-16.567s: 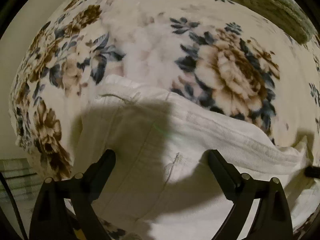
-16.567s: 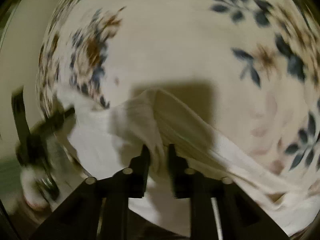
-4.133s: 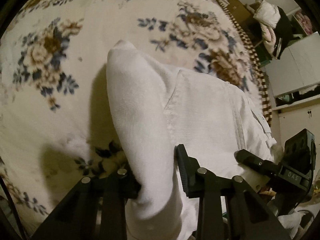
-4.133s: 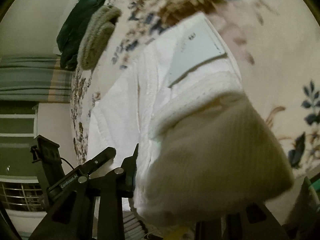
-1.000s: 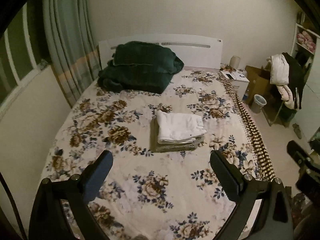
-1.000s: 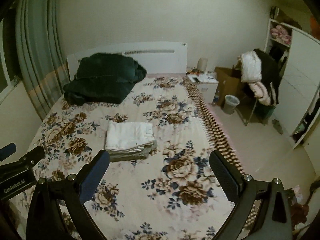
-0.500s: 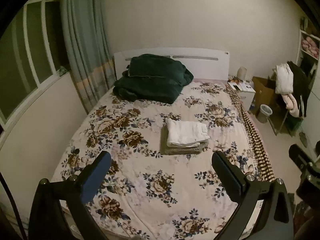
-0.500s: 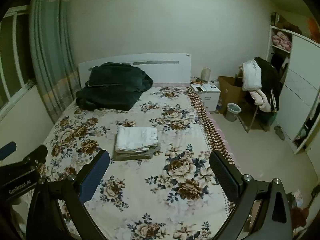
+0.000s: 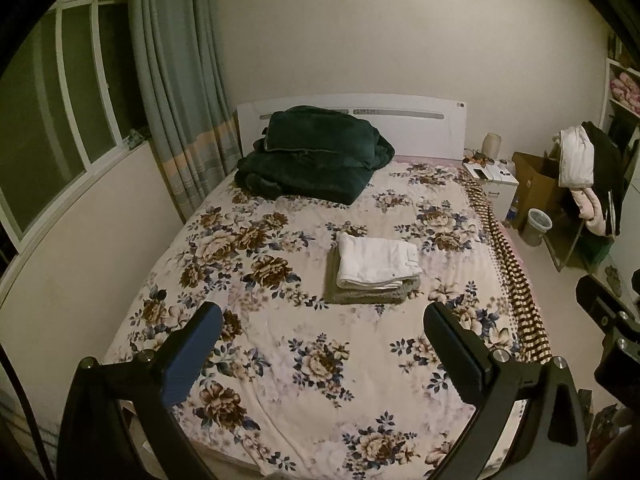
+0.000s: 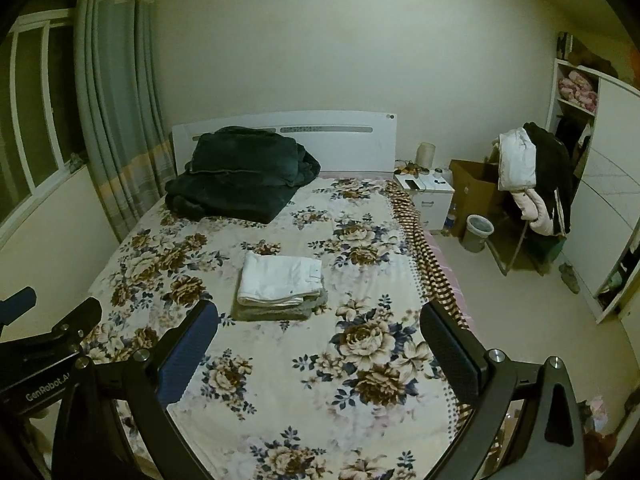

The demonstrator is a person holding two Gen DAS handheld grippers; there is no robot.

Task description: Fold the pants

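Observation:
The white pants [image 9: 376, 261] [image 10: 280, 278] lie folded into a neat rectangle in the middle of the floral bed [image 9: 280, 352] [image 10: 304, 392]. They rest on top of a folded grey-green garment [image 9: 366, 295] [image 10: 274, 311]. My left gripper [image 9: 322, 322] is open and held back near the foot of the bed, well short of the stack, with nothing between its fingers. My right gripper [image 10: 318, 320] is likewise open and holds nothing. The left gripper's body [image 10: 44, 344] shows at the left edge of the right wrist view.
A dark green blanket [image 9: 312, 156] [image 10: 244, 176] is heaped by the white headboard. Curtains [image 9: 180, 80] and a window fill the left wall. To the right stand a nightstand [image 10: 430, 192], a cardboard box, a bin [image 10: 478, 232], a clothes-laden chair [image 10: 536, 184] and a wardrobe.
Both grippers have drawn back and up from the bed, so the folded stack looks smaller and more of the room shows. Earlier they were shut on the pants; now both are open.

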